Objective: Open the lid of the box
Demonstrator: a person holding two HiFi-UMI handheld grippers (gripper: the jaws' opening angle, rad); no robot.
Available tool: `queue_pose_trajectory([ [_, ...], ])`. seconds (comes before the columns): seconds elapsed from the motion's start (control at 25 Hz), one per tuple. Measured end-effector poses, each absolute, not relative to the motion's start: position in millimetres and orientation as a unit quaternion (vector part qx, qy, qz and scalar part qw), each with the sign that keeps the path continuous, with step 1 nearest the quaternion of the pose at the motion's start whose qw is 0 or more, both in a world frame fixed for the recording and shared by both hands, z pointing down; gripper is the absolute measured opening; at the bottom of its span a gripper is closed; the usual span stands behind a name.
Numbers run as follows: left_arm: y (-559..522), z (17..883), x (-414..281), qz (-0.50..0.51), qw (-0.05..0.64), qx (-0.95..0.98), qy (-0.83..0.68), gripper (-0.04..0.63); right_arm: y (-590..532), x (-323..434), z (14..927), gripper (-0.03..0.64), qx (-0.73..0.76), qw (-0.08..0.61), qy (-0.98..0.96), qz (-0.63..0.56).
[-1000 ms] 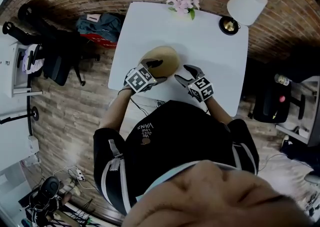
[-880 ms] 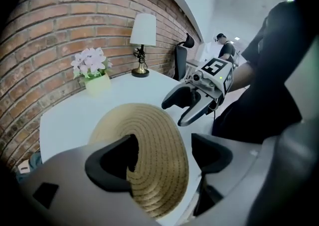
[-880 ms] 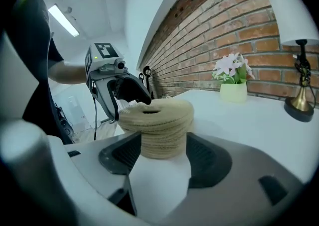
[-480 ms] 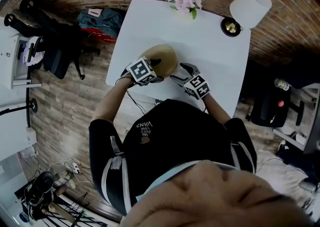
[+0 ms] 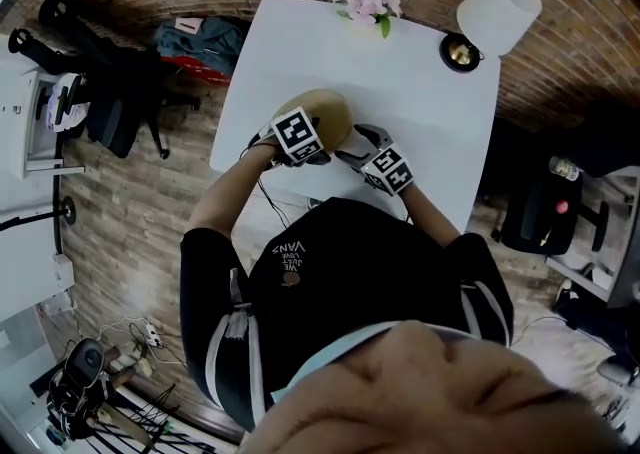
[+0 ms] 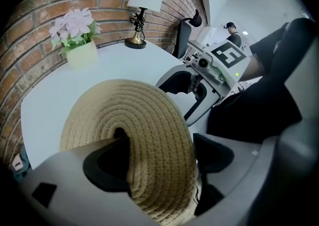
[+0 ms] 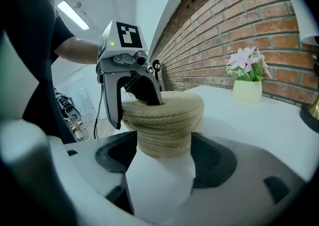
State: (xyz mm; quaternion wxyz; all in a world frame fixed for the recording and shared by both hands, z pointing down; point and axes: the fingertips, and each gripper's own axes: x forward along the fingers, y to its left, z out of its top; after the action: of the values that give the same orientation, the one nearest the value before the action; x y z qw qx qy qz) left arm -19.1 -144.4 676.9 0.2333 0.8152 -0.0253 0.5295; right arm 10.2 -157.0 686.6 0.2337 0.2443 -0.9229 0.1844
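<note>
Near the front edge of the white table [image 5: 420, 82], toward its left side, sits the round tan woven-rope box [image 5: 325, 114]. Both claws' jaws have just been opening. The left gripper [image 6: 159, 143] has dropped onto the coiled rope lid [image 6: 149, 115], with one jaw tip in the lid's centre hole and the other outside its rim, not yet squeezing. The right gripper [image 7: 164, 143], spread and empty, fronts the box's base from the table's front edge. A pinch and lift looks next.
</note>
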Motion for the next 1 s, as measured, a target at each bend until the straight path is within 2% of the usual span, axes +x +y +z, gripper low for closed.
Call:
queue_pose_trajectory([
  [0.28, -145.6, 681.7, -19.2, 0.550, 0.221, 0.804, -0.035, 0.391, -159.9, 4.9, 690.1, 0.311, 0.245, 0.235, -0.922, 0.188],
  [0.52, -147.2, 685.1, -18.7, 0.551, 0.237, 0.799, -0.050, 0.391, -159.2, 3.2, 693.0, 0.313, 0.246, 0.236, -0.921, 0.188],
  [1.0, -150.2, 678.0, -17.9, 0.526, 0.239, 0.813, -0.069, 0.385, -160.1, 3.8, 692.6, 0.313, 0.246, 0.233, -0.920, 0.197],
])
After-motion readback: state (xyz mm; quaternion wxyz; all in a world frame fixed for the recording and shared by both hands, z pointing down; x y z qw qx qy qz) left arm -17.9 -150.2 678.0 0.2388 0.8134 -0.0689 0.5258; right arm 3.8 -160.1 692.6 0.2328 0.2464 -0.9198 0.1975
